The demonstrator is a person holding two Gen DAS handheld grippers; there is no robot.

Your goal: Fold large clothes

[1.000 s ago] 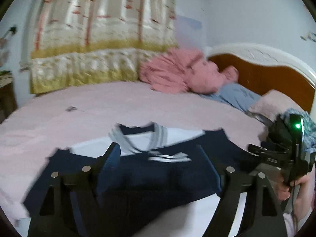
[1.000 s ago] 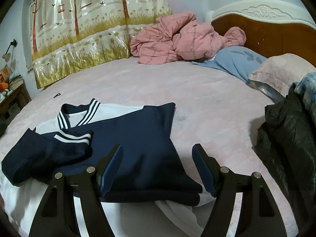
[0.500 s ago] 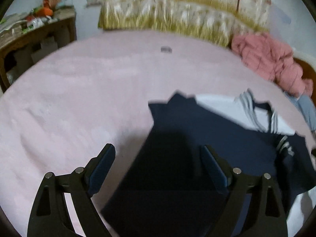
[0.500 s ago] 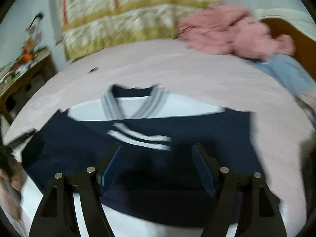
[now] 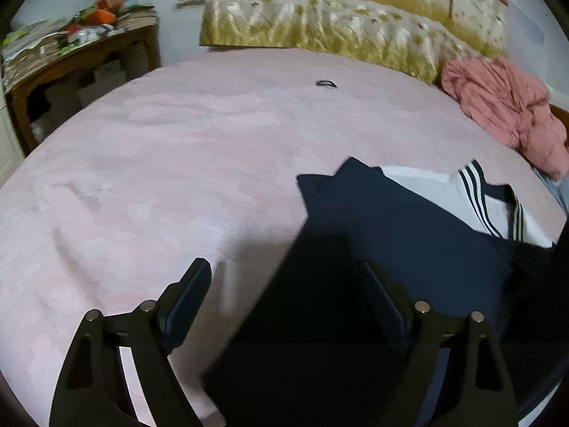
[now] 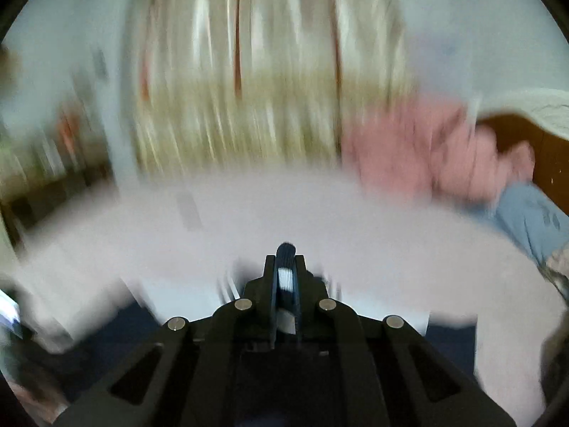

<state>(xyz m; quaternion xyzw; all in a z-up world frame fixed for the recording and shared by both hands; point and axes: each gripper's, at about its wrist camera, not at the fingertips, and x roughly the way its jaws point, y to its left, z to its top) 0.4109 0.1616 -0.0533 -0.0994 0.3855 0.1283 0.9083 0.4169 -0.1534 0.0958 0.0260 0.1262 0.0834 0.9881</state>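
Pink bedsheet (image 5: 185,163) carries the half-folded navy-and-white striped-collar top (image 5: 409,235); the left hand-held gripper (image 5: 284,306) hovers released over its edge, while the right hand-held gripper (image 6: 285,277) has just clenched on white-and-navy cloth, probably for folding.

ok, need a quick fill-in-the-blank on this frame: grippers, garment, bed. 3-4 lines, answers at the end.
1. The left gripper has its jaws ____ above the edge of the navy garment.
2. The right gripper is ____, a strip of white cloth showing between its fingers.
3. The garment lies on a bed sheet coloured ____.
4. The crumpled blanket near the headboard is ____.

Answers: open; shut; pink; pink
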